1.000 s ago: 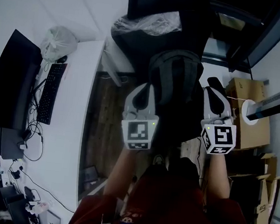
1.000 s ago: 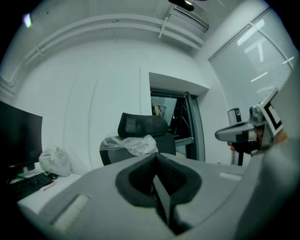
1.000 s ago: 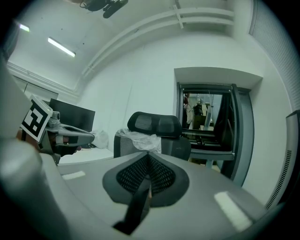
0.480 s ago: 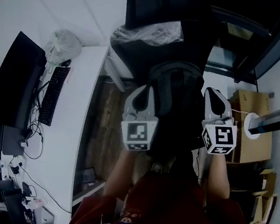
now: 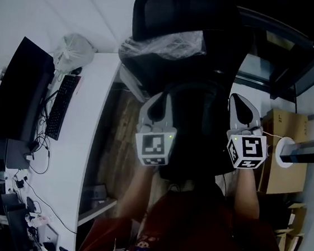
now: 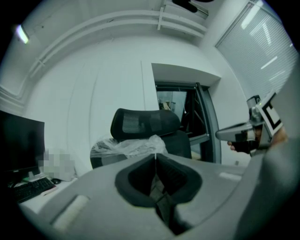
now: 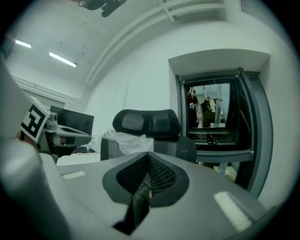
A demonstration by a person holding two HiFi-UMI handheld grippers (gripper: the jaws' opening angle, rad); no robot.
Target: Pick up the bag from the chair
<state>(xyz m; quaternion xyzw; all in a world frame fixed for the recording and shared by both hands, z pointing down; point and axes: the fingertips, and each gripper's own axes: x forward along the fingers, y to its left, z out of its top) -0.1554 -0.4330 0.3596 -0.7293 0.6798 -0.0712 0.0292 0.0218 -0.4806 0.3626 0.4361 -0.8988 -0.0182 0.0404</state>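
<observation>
Both tools are clenched on thin straps of the dark bag (image 5: pixel 196 121), which hangs between the left tool (image 5: pixel 161 97) and the right tool (image 5: pixel 240 100), close in front of the chair (image 5: pixel 182 7). With such narrow pinches, a swing of the load could pull a strap (image 6: pixel 161 199) free, tipping or dropping the bag.

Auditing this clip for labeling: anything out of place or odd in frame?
Nothing spilled or damaged. One oddity: crumpled clear plastic wrap is draped over the chair, like leftover packaging. A white plastic bag sits on the desk beside the keyboard. The left gripper and right gripper each hold the black bag by a strap.
</observation>
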